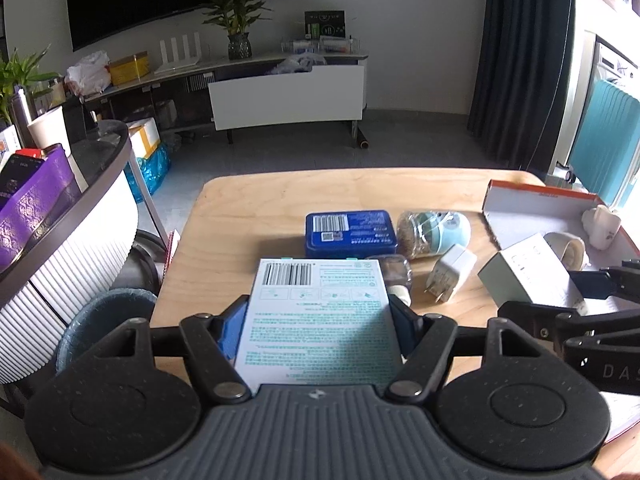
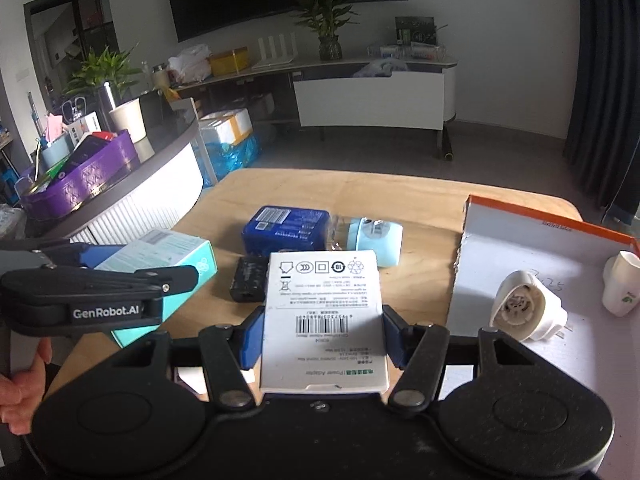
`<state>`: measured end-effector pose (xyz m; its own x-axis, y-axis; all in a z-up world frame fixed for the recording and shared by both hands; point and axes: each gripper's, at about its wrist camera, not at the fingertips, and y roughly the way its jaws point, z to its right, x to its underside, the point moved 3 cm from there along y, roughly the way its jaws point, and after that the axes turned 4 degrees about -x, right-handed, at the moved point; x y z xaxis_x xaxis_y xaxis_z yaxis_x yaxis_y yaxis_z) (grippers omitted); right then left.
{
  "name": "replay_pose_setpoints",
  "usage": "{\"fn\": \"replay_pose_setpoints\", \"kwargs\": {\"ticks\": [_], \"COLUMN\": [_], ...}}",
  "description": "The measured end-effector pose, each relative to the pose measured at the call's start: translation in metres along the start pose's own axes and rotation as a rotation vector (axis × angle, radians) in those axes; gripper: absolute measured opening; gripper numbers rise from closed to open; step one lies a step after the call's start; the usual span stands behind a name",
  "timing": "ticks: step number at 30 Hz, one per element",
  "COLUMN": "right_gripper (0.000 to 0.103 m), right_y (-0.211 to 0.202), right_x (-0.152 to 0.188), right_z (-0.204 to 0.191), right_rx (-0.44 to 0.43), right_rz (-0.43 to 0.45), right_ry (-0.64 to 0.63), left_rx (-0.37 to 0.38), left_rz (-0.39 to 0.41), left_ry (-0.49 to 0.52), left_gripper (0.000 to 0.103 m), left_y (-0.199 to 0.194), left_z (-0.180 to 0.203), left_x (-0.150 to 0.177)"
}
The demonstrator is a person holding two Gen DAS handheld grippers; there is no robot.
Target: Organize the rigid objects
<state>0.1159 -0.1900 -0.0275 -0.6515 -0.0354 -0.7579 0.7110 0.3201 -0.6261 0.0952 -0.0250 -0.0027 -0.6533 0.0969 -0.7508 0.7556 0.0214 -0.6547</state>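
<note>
My left gripper (image 1: 320, 320) is shut on a white and teal carton (image 1: 320, 304), barcode end forward, held just above the wooden table (image 1: 248, 216). My right gripper (image 2: 322, 336) is shut on a white power adapter box (image 2: 324, 312), its blue pads pressed on both long sides. From the right wrist view the left gripper (image 2: 140, 264) and its teal carton (image 2: 160, 252) show at the left. On the table lie a blue tin (image 1: 350, 234), a bagged light blue device (image 1: 434, 232), a white charger plug (image 1: 450, 276) and a black adapter (image 2: 248, 280).
An orange-rimmed white tray (image 2: 520, 240) on the table's right holds a round white plug adapter (image 2: 528, 308) and a small white item (image 2: 620, 284). A curved counter with a purple bin (image 2: 88, 176) stands left. A blue waste bin (image 1: 104, 320) sits below. A hand (image 2: 20, 380) grips the left handle.
</note>
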Motion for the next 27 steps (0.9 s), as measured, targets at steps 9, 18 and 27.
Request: {"fn": "replay_pose_setpoints", "kwargs": {"ticks": [9,18,27], "right_gripper": [0.071,0.071,0.071], "right_y": [-0.03,-0.052,-0.067], "right_x": [0.005,0.013,0.017], "right_z": [0.004,0.019,0.033], "right_rx": [0.037,0.078,0.104], "right_rz": [0.034,0.055,0.074], "right_ry": [0.022,0.058,0.088], "left_rx": [0.021,0.053,0.082], "left_rz": [0.026,0.042,0.043], "left_ry": [-0.006,0.011,0.028], "left_gripper": [0.071,0.071,0.071], "left_y": [-0.017,-0.026,-0.028], "left_z": [0.017,0.037,0.051], "left_x": [-0.002,-0.001,0.0]}}
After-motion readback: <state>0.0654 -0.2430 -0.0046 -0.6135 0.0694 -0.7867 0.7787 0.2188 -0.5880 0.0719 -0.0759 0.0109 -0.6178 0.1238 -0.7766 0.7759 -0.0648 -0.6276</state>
